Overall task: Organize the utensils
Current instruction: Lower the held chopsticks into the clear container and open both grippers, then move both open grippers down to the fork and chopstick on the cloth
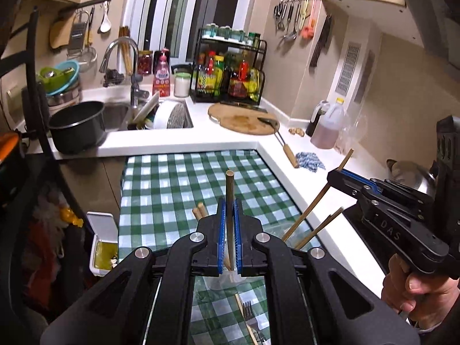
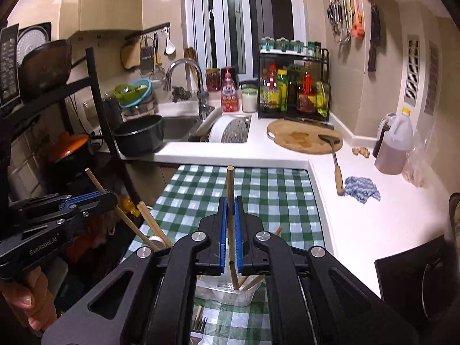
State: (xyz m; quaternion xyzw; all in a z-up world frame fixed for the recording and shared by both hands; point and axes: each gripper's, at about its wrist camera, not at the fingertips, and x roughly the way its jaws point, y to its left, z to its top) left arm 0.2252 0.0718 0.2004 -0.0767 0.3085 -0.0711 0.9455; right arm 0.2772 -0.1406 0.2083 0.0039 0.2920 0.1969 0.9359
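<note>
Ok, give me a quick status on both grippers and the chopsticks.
Left gripper shut on a chopstick. Right gripper shut on another chopstick. Both sticks' lower ends in the clear holder. Nothing in the way; fork lies on the checkered cloth.

A table draped in a green-and-white checked cloth (image 2: 258, 189) carries a clear plastic cup (image 2: 230, 293) holding chopsticks, with a fork (image 1: 249, 313) lying near its front edge. Alongside, a white counter (image 2: 359, 210) bears a round wooden board (image 2: 299, 136), a spatula (image 2: 335, 161), a blue rag (image 2: 361, 189) and a jug (image 2: 394, 143).
</note>
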